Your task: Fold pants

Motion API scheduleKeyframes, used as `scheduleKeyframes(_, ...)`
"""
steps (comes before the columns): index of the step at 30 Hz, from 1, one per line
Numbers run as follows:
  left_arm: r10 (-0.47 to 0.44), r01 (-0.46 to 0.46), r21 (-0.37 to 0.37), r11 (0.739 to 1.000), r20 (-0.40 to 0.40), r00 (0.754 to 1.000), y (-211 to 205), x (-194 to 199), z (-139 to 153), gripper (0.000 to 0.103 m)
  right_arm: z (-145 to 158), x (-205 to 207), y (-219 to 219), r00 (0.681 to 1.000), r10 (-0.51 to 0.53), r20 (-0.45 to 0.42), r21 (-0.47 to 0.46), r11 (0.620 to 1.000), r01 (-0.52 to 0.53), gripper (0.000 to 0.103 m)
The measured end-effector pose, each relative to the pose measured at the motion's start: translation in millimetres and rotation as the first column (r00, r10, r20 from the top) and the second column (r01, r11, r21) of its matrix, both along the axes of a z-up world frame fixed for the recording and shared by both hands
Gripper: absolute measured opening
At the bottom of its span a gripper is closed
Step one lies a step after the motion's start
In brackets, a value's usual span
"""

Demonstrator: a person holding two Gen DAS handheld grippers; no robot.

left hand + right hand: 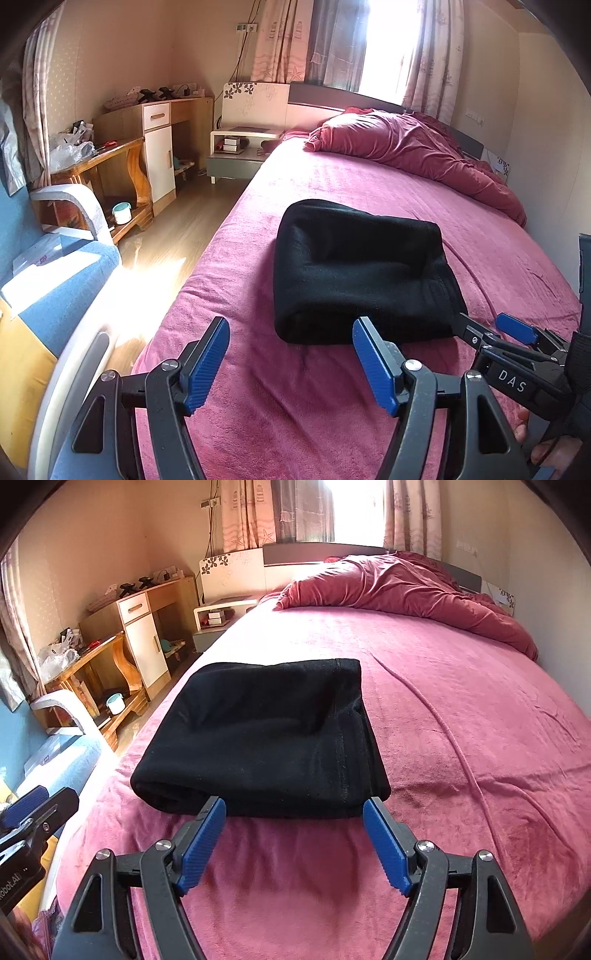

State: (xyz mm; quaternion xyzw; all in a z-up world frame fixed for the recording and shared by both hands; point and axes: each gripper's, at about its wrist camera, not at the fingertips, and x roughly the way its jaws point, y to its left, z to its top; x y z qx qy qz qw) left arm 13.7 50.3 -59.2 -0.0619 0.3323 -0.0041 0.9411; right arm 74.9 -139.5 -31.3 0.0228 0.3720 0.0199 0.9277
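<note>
Folded pants (pixel 258 734) on bed (pixel 461 720), both grippers open

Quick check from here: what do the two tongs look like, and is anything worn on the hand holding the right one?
Both tongs, left and right, have black frames, silver pivot bolts and ribbed blue pads. The right one carries white "DAS" lettering. A black strap or glove covers that hand.

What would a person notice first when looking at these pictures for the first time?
The black folded pants lie in a compact bundle on the pink bed cover, near its front edge. Behind them, a crumpled red quilt is heaped at the headboard, under the bright window.
</note>
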Motion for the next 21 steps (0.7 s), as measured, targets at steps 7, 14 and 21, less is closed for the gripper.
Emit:
scheduleKeyframes(7,0.012,-0.012,0.032,0.999,0.002,1.000,0.4,-4.9,0.1,0.071,2.4,-2.5,-1.8,1.000,-0.001,0.011,-0.011,1.000,0.001,0.078)
scheduleKeyframes(14,0.010,-0.010,0.035,0.999,0.005,1.000,0.8,-7.9,1.0,0.078,0.0,-5.5,1.2,1.000,0.003,0.004,-0.021,1.000,-0.002,0.079)
scheduleKeyframes(21,0.024,-0.024,0.064,0.998,0.002,1.000,-2.8,-7.9,1.9,0.079,0.1,-6.5,1.4,1.000,0.003,0.002,-0.017,1.000,-0.002,0.079)
